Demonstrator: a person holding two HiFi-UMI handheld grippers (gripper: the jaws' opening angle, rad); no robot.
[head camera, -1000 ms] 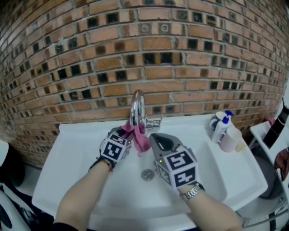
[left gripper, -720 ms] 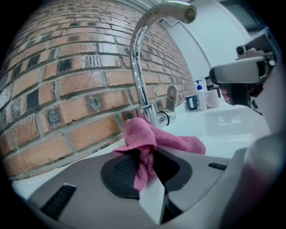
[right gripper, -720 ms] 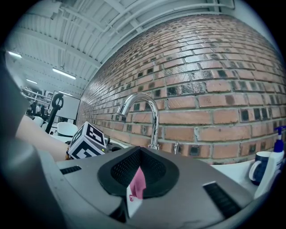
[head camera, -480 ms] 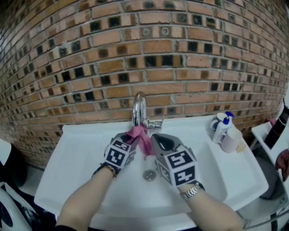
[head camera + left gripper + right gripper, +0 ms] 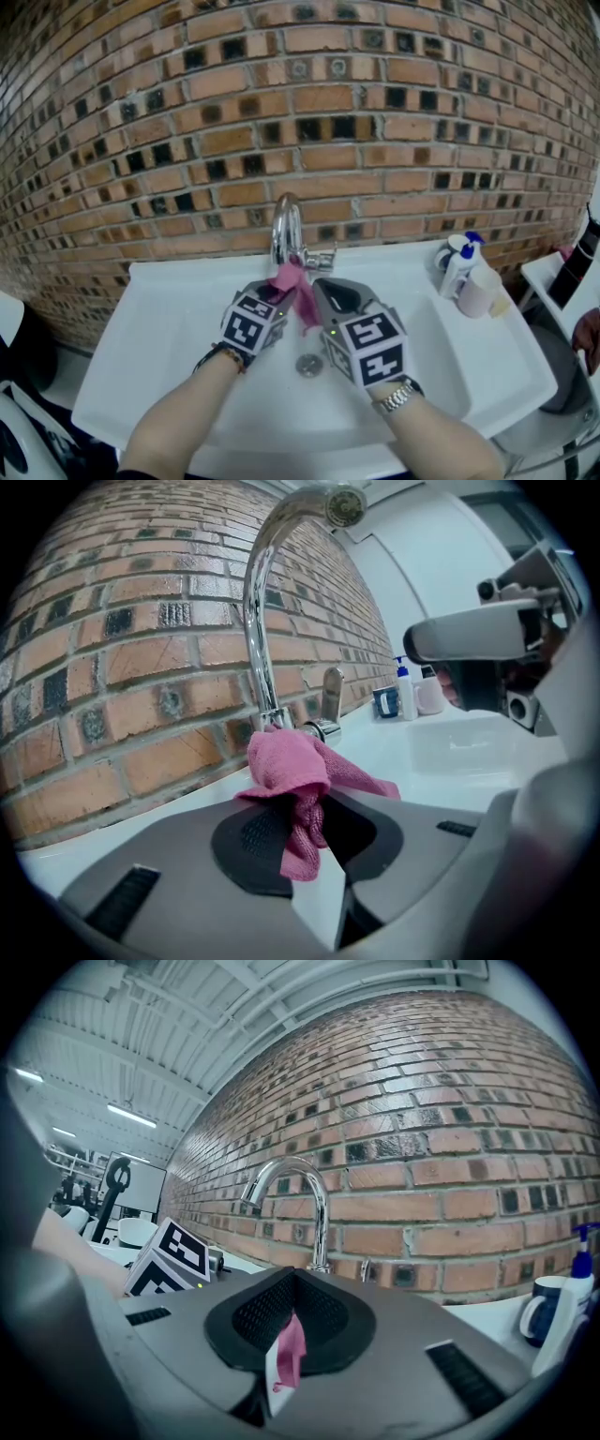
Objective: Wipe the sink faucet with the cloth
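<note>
here, cloth (image 5: 292, 285) sits against faucet (image 5: 285, 225); bottle (image 5: 460, 268), mug (image 5: 447, 251) well right.

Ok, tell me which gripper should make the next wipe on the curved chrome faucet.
Left, probably. The left gripper holds the bunched pink cloth at the curved chrome faucet; the right gripper only pinches a thin tail of it.

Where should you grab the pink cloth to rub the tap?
By its ends, one from each side. The pink cloth is soft and bunched at the foot of the tap. The left gripper pinches one part and the right gripper another, which probably keeps it tight for rubbing.
</note>
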